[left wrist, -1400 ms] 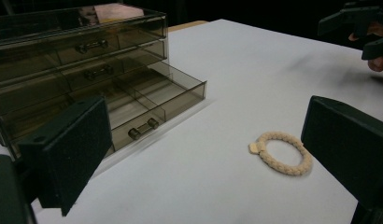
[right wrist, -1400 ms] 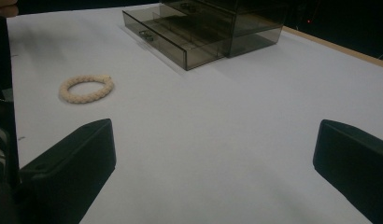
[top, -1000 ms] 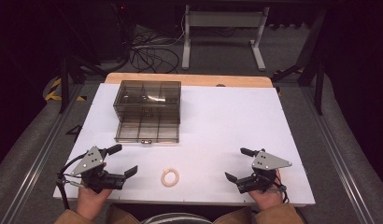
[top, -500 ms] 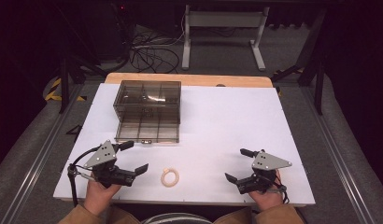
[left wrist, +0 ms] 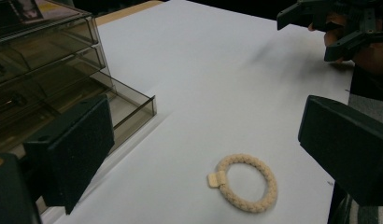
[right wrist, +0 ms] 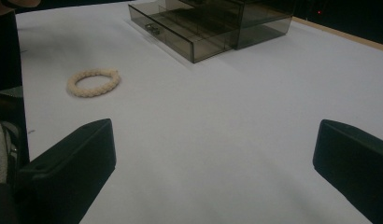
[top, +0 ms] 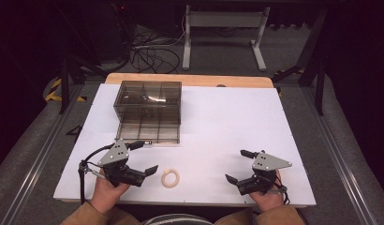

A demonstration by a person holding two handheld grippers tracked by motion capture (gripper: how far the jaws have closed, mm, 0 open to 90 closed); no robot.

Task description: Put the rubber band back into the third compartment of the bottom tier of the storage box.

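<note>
My left gripper [top: 144, 157] stands with its jaws spread wide, holding nothing, near the bench's front edge toward the left corner. Just beside it on the white bench top [top: 237, 117] lies the cream braided fabric ring [top: 170, 177] (flat, untouched). My right gripper [top: 237, 165] is wide apart too, empty, near the front edge toward the right corner. Toward the back left stands the smoky clear plastic drawer box [top: 148, 101], its lowest drawer [top: 149, 131] pulled out.
</note>
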